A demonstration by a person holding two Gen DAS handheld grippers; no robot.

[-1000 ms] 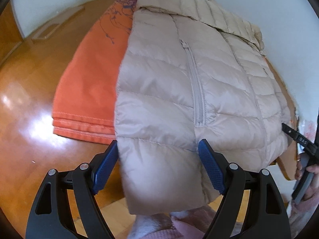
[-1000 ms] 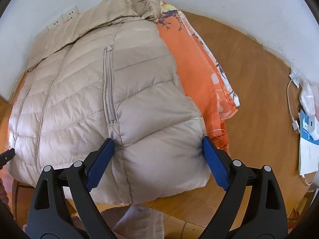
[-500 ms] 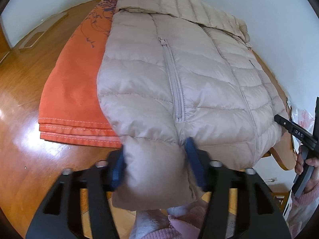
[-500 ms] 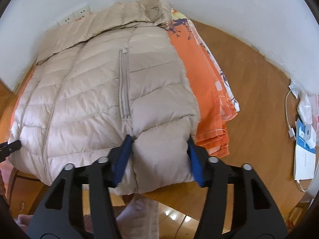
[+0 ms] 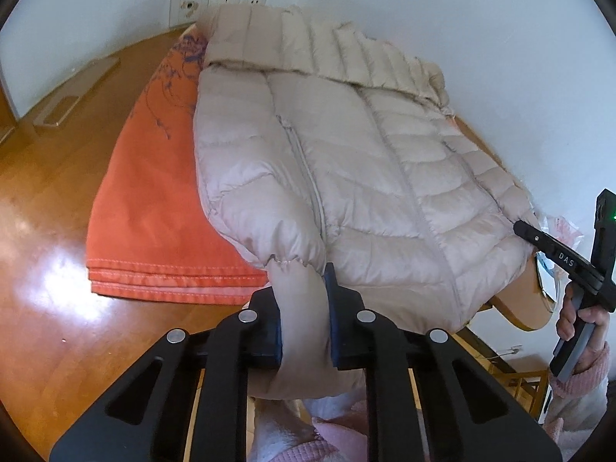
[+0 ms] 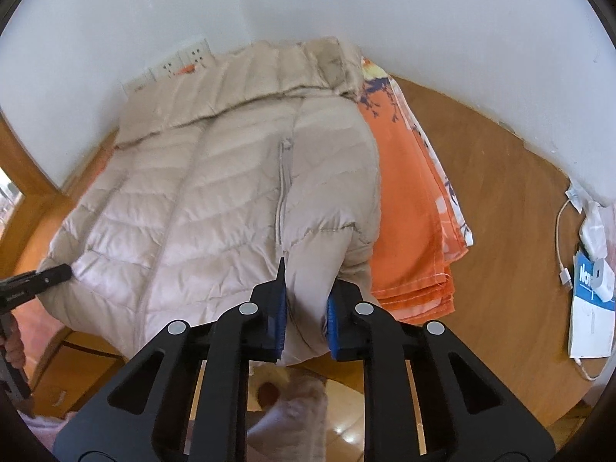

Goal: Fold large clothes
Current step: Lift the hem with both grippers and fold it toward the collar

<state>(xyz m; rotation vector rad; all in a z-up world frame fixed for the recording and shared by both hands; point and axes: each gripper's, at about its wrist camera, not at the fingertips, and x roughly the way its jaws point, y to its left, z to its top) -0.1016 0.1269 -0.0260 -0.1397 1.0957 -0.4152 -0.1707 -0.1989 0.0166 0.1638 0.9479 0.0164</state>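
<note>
Puffer jacket [image 5: 346, 161], beige and quilted, lies front-up on the wooden worktop [image 5: 50, 200] over a folded orange cloth [image 5: 154, 200], its collar against the wall and its hem hanging off the near edge. At the hem's left corner the left gripper [image 5: 304, 323] is closing, its blue-padded jaws already pinching a bunched fold of fabric. At the right corner the right gripper [image 6: 306, 308] is closing likewise, with hem fabric squeezed between its jaws. Farther right a cable [image 6: 560, 238] and a blue booklet [image 6: 589, 308] sit well apart from the jacket. The step in hand appears to be gripping the hem for the first fold. Next, both corners probably need lifting together and carrying toward the collar, kept level so the bulky quilting doubles over evenly.
</note>
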